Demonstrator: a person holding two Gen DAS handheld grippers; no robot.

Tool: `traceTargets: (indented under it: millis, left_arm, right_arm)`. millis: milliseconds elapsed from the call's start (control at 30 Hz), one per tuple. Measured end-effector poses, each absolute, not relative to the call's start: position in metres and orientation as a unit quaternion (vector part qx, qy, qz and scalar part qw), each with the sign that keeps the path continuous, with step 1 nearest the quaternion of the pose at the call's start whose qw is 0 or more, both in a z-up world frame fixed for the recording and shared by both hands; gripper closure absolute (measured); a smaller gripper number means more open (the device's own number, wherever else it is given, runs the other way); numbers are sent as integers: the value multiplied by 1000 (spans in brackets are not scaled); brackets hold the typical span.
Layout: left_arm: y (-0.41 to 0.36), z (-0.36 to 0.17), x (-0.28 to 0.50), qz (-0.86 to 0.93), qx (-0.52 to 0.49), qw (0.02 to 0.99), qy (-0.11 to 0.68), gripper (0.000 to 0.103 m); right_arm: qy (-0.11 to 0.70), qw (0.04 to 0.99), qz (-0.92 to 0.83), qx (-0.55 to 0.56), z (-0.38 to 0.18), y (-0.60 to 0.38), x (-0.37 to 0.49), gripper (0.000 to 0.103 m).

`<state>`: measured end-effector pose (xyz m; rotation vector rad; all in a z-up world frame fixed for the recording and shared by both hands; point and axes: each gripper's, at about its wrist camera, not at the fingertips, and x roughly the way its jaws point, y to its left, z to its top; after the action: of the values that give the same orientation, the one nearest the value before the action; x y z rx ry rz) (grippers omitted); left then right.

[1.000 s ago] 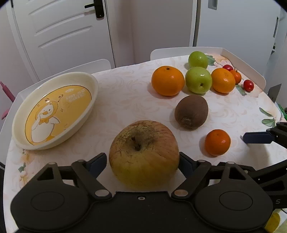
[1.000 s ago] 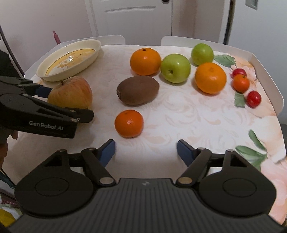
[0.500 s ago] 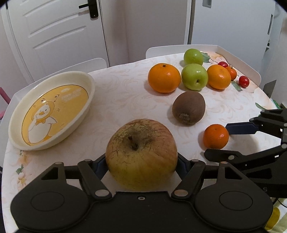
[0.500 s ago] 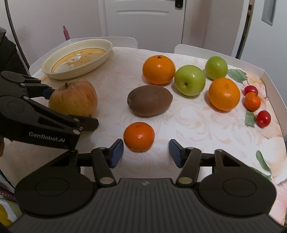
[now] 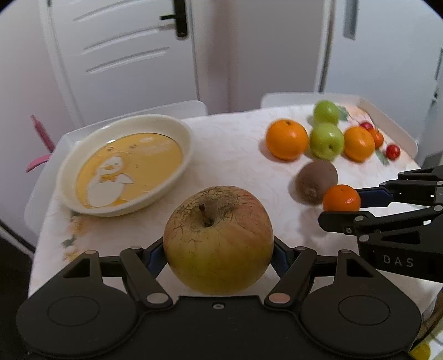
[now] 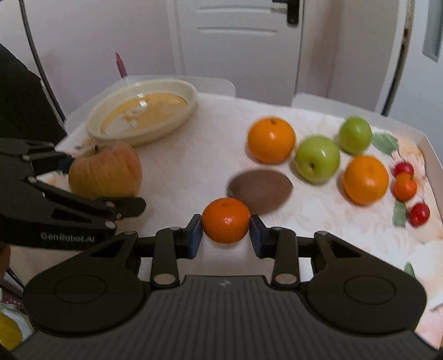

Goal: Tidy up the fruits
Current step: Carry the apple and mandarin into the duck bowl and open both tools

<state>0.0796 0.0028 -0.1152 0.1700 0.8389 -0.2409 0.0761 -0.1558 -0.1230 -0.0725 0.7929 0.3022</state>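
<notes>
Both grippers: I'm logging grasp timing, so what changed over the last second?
The left gripper closed on the big apple and lifted it toward the dish. The right gripper advanced and closed its fingers on the small mandarin. The other fruit stayed put.

White panelled door (image 5: 119, 52), black handle (image 5: 180, 18) behind table; pink utensil (image 5: 41, 135) at left edge.

We read "GenRobot.AI" in pale letters along the black plastic body of the left gripper (image 6: 70, 191), at the lower left of the right wrist view. In the left wrist view, at the right edge, the letters "DAS" stand on the black plastic body of the right gripper (image 5: 342, 205). The lettering inside the cream oval dish with the yellow duck picture (image 5: 177, 130) is too blurred for us to read.
</notes>
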Motion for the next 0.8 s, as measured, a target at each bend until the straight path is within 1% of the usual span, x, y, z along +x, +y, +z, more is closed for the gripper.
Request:
traceTargets:
  millis: [400, 600, 800]
  left_arm:
    - [50, -60, 76, -52, 41, 932, 356, 26]
    - [76, -36, 90, -38, 42, 941, 335, 26]
    - [98, -25, 116, -39, 48, 945, 322, 26]
  right_arm:
    - [348, 918, 182, -50, -74, -118, 97, 52]
    - [335, 922, 189, -47, -52, -97, 118, 52]
    - [330, 924, 187, -43, -39, -73, 150, 52]
